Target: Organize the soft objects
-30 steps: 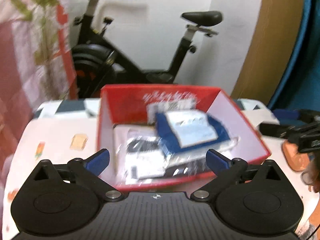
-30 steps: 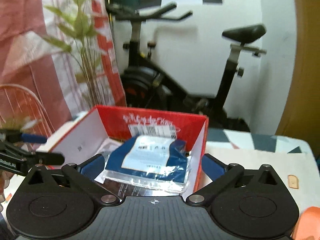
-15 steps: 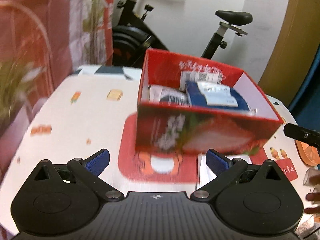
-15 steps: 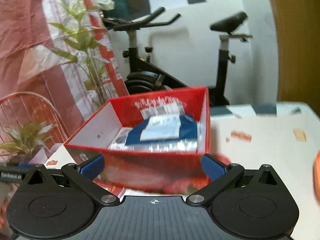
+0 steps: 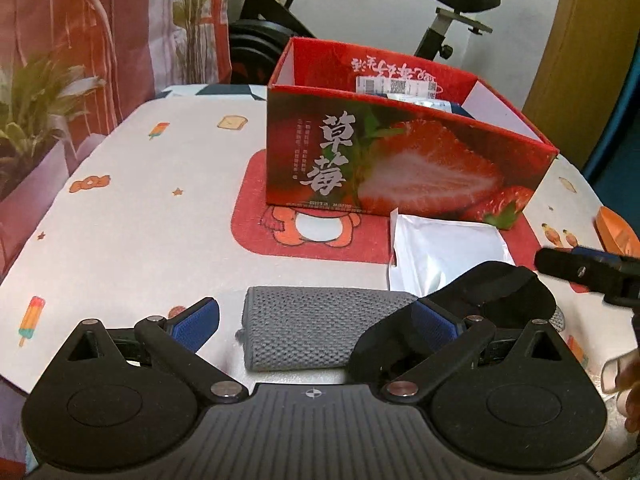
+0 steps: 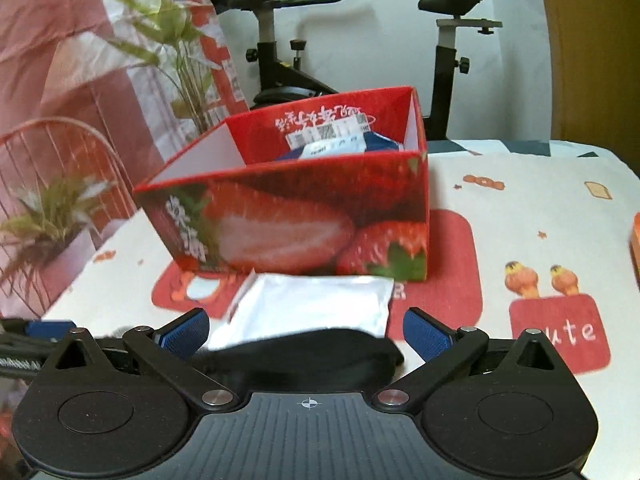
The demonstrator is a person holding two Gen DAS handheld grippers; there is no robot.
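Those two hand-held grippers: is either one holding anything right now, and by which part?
Nothing is held. The left hand-held gripper is open over a grey rolled cloth, and the right hand-held gripper is open above a black soft item.

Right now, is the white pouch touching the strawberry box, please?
Touching: in the right wrist view, the white pouch has its far edge against the strawberry box base, no gap.

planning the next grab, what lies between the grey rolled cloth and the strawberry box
In the left wrist view, a white pouch lies between the grey rolled cloth and the strawberry box, on the right; the left is bare tablecloth.
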